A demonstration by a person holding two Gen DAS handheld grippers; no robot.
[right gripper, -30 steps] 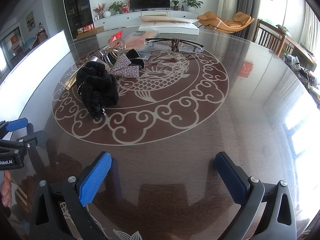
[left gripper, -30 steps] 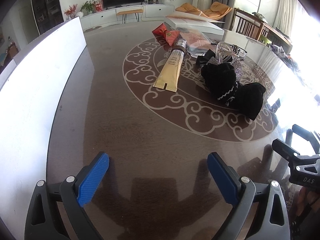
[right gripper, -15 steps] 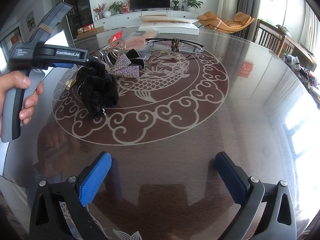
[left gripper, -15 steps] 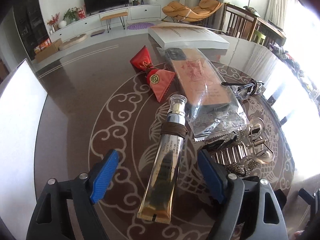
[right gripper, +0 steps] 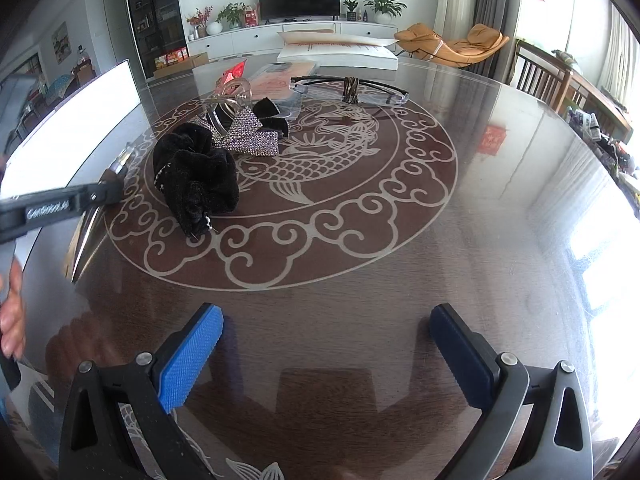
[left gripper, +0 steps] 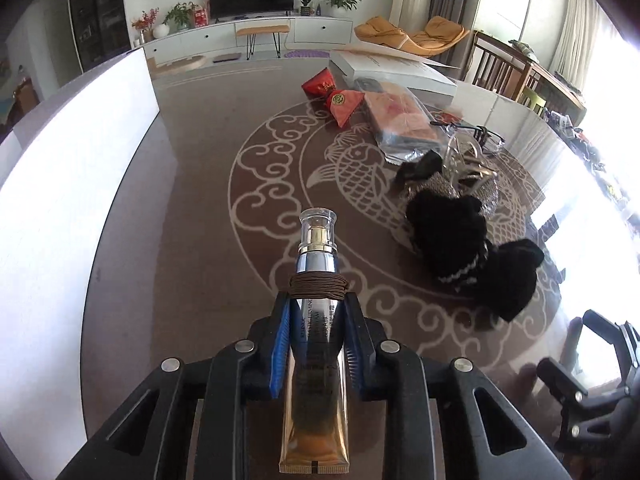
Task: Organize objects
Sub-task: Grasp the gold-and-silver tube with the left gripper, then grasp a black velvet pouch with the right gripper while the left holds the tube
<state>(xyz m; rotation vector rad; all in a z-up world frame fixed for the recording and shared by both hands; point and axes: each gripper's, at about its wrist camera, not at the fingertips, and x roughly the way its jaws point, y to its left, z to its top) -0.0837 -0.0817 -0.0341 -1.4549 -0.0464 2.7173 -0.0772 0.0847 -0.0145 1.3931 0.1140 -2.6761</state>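
- Left gripper (left gripper: pixel 316 320): the blue-padded jaws are clamped on a gold and silver cosmetic tube (left gripper: pixel 316 360) with a clear cap; each pad presses one side of the tube's body.
- The tube lies lengthwise between the jaws. Its clear cap projects ahead of the fingertips, and its flat crimped end reaches back toward the camera.
- A brown hair tie (left gripper: pixel 318 285), wound in several turns around the tube, sits just ahead of the fingertips.
- Dark glossy round table (left gripper: pixel 192 248) with a pale fish-and-cloud medallion: it lies below and ahead of both grippers.
- Ahead and to the right of the left jaws: a black fabric scrunchie (left gripper: pixel 460 240), a second black fabric piece (left gripper: pixel 508 284) touching it, and beyond them a rhinestone bow (left gripper: pixel 436 188) beside a clear plastic hair claw (left gripper: pixel 464 156).
- Far ahead of the left jaws: a red pouch (left gripper: pixel 340 100), a plastic-wrapped pink packet (left gripper: pixel 404 120) and a white flat box (left gripper: pixel 396 70).
- Right gripper (right gripper: pixel 324 344): the jaws stand wide apart with only bare table between the pads.
- Ahead and to the left of the right jaws lie the scrunchie and the bow; folded dark-framed glasses (right gripper: pixel 348 88) lie far ahead.
- At the left edge of the right wrist view, a hand (right gripper: pixel 12 312) grips the left gripper's handle.
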